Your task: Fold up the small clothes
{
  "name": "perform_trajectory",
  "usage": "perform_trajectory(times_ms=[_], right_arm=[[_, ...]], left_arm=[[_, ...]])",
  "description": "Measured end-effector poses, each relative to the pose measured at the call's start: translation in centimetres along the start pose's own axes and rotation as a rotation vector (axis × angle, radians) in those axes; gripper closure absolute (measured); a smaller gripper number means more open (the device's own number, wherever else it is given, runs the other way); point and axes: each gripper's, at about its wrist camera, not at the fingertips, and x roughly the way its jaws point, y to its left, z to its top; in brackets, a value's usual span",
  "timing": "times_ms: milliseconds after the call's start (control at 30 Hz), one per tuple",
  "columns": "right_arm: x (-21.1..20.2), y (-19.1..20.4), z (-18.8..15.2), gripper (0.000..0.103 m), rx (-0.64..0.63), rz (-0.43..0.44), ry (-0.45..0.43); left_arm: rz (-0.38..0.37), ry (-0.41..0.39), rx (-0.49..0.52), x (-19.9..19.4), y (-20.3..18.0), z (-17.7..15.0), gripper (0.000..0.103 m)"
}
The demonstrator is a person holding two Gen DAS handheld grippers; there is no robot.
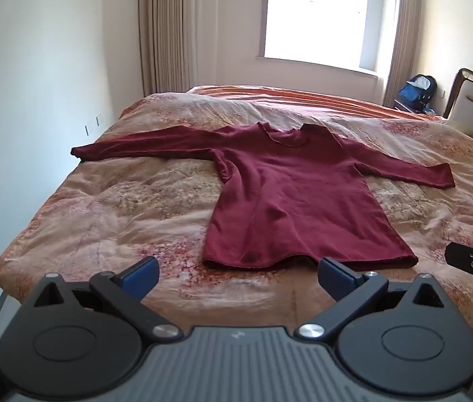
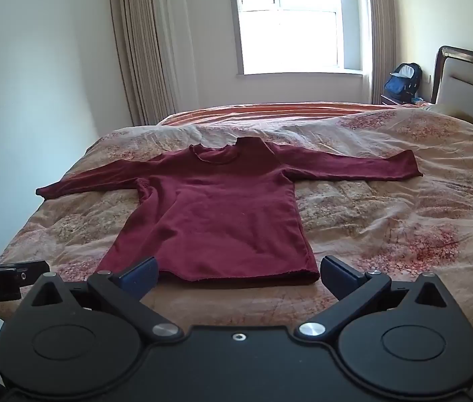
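The red top [image 1: 290,197] is lying flat on the bed [image 1: 102,207], sleeves out, ready for folding. The left gripper [image 1: 238,273] and right gripper [image 2: 239,273] are waiting near its hem, both wide and holding nothing.

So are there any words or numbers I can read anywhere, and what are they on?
"Robot.AI" in white on the left gripper, at the left edge of the right wrist view; its beginning may be cut off.
No readable text on the red shirt, backpack or bedcover.
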Motion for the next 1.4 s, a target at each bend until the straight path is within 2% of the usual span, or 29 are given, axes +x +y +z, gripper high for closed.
perform_trajectory(times_ms=[200,400,1400], right_arm=[[-0.3,0.2,-0.1,0.0,0.013,0.009,-0.011],[0.0,0.7,0.2,0.0,0.016,0.013,0.004],[0.2,1.6,-0.4,0.0,0.023,0.012,0.03]], left_arm=[[-0.004,0.01,-0.03,-0.4,1.0,0.2,0.0],[0.027,0.028,-0.026,-0.7,0.9,0.2,0.0],[0.03,0.046,-0.041,0.1,2.2,0.1,0.0]])
